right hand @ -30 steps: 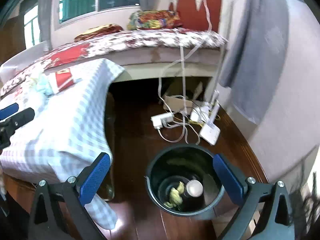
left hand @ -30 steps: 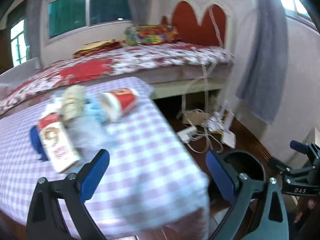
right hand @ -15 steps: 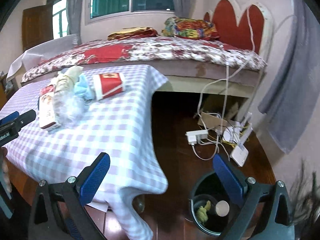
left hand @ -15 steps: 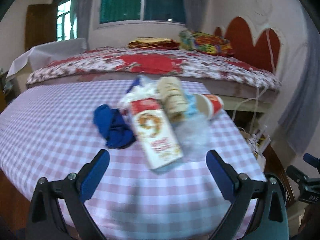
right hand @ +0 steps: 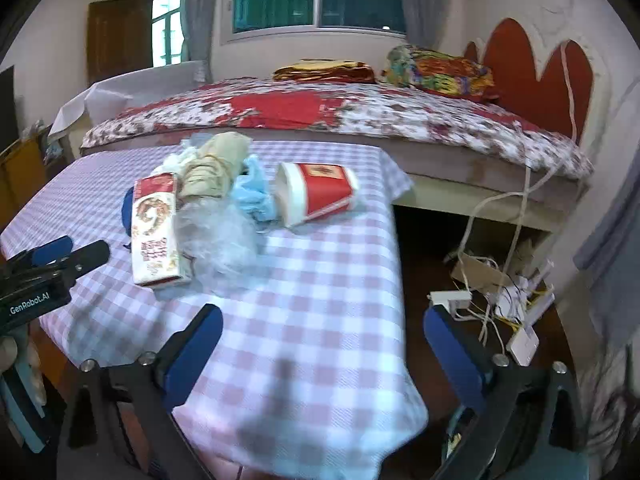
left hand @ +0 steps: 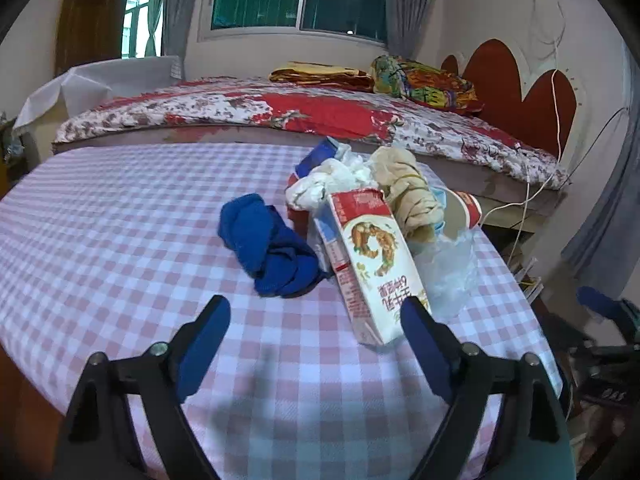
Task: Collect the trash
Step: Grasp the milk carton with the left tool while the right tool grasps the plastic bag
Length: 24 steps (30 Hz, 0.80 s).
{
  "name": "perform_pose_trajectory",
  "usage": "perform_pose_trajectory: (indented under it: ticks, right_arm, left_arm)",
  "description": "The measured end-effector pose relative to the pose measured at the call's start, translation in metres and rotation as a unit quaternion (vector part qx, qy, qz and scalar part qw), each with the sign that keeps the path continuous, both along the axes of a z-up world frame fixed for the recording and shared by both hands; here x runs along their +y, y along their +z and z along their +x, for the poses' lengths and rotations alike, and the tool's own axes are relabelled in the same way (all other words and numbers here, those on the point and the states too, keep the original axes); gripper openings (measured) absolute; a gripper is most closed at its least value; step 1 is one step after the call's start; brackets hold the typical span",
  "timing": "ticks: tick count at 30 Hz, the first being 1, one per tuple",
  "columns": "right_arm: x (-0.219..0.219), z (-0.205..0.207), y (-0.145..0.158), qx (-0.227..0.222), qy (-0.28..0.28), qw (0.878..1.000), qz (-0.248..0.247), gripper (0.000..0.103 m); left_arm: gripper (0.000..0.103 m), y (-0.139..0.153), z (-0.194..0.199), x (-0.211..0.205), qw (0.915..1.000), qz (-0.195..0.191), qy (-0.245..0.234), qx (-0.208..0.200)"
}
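Left wrist view: your left gripper (left hand: 314,322) is narrowing its jaws on nothing, with the carton (left hand: 372,264) just ahead by the right-hand fingertip, long axis running away from you. The right gripper (right hand: 320,332), also closing on nothing, sits farther from the pile on the table (right hand: 328,280); the left is nearer.

Blue cloth (right hand: 127,208) mostly hidden behind the carton (right hand: 156,228)
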State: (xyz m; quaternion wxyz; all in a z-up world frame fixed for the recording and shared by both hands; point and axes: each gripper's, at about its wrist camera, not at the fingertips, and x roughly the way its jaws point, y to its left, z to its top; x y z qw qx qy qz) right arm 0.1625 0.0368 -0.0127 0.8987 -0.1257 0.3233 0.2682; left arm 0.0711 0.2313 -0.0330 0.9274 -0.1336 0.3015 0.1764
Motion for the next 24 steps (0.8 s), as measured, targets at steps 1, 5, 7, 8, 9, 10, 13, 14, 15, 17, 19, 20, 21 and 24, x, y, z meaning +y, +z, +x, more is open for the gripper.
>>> perform_pose_trajectory:
  ticks: [1, 5, 7, 8, 9, 10, 13, 14, 15, 17, 19, 20, 21, 24]
  right_arm:
    - [0.005, 0.002, -0.002, 0.003, 0.006, 1.0, 0.0, 0.093]
    - [0.026, 0.009, -0.01, 0.014, 0.032, 0.999, -0.001, 0.085]
    - [0.036, 0.013, -0.014, 0.02, 0.043, 0.999, 0.002, 0.085]
    - [0.041, 0.015, -0.016, 0.023, 0.048, 0.999, 0.002, 0.085]
    - [0.046, 0.017, -0.018, 0.025, 0.054, 0.998, 0.002, 0.085]
    - [0.05, 0.02, -0.02, 0.027, 0.057, 0.998, 0.001, 0.085]
    - [0.063, 0.03, -0.027, 0.036, 0.069, 0.997, 0.002, 0.08]
    - [0.066, 0.034, -0.03, 0.041, 0.07, 0.997, 0.001, 0.078]
    - [0.069, 0.039, -0.032, 0.049, 0.074, 0.996, 0.004, 0.077]
    - [0.073, 0.049, -0.034, 0.061, 0.081, 0.995, 0.015, 0.075]
    - [0.075, 0.053, -0.035, 0.075, 0.094, 0.992, 0.028, 0.063]
    - [0.076, 0.055, -0.034, 0.078, 0.102, 0.991, 0.035, 0.058]
    - [0.078, 0.055, -0.033, 0.078, 0.109, 0.99, 0.035, 0.053]
    - [0.08, 0.057, -0.034, 0.088, 0.121, 0.988, 0.034, 0.012]
  left_arm:
    - [0.086, 0.0, 0.002, 0.002, 1.0, -0.002, -0.003, 0.0]
    - [0.086, -0.001, 0.005, 0.011, 1.0, -0.005, 0.0, 0.002]
    - [0.086, -0.003, 0.007, 0.015, 0.9999, -0.008, -0.002, 0.006]
    - [0.086, -0.004, 0.007, 0.016, 0.9999, -0.008, -0.002, 0.008]
    - [0.086, -0.004, 0.008, 0.017, 0.9999, -0.008, -0.003, 0.008]
    - [0.086, -0.005, 0.009, 0.018, 0.9999, -0.01, -0.003, 0.008]
    - [0.086, -0.006, 0.013, 0.019, 0.9999, -0.013, -0.004, 0.008]
    - [0.086, -0.005, 0.015, 0.019, 0.9999, -0.013, -0.006, 0.008]
    - [0.086, -0.005, 0.016, 0.019, 0.9999, -0.014, -0.006, 0.008]
    - [0.086, -0.005, 0.019, 0.02, 0.9998, -0.015, -0.008, 0.007]
    - [0.086, -0.004, 0.021, 0.018, 0.9998, -0.015, -0.009, 0.007]
    - [0.086, -0.004, 0.022, 0.017, 0.9998, -0.016, -0.011, 0.007]
    - [0.086, -0.004, 0.024, 0.016, 0.9997, -0.017, -0.014, 0.008]
    - [0.086, -0.006, 0.028, 0.01, 0.9996, -0.02, -0.02, 0.01]
